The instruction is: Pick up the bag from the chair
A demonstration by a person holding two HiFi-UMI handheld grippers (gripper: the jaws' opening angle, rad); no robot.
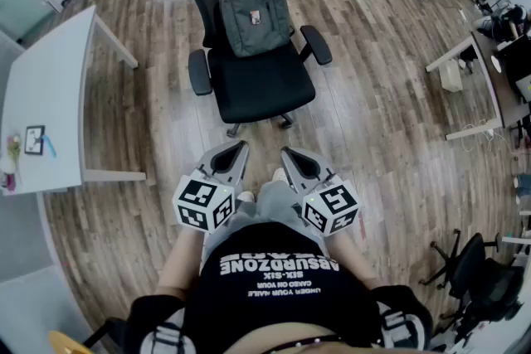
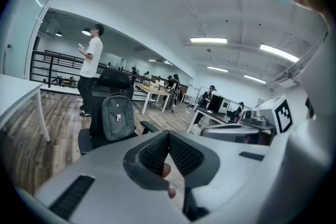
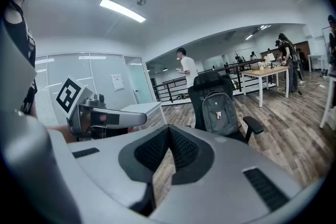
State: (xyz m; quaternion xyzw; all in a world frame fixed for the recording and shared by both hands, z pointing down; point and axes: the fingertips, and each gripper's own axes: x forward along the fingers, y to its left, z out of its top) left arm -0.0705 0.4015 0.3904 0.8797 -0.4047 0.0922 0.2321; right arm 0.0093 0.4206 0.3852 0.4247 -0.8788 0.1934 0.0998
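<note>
The bag [image 1: 255,12] stands upright on the chair [image 1: 261,83], leaning against its back, untouched. The left gripper [image 1: 239,150] and the right gripper [image 1: 289,155] sit side by side well short of the chair, both closed on nothing. This looks like the approach. The next move calls for stepping up to the chair, opening the jaws and reaching for the top of the bag.

The bag [image 1: 254,12] sits on the chair [image 1: 259,83] against its backrest — a surface [image 1: 50,95] stands to its left.
</note>
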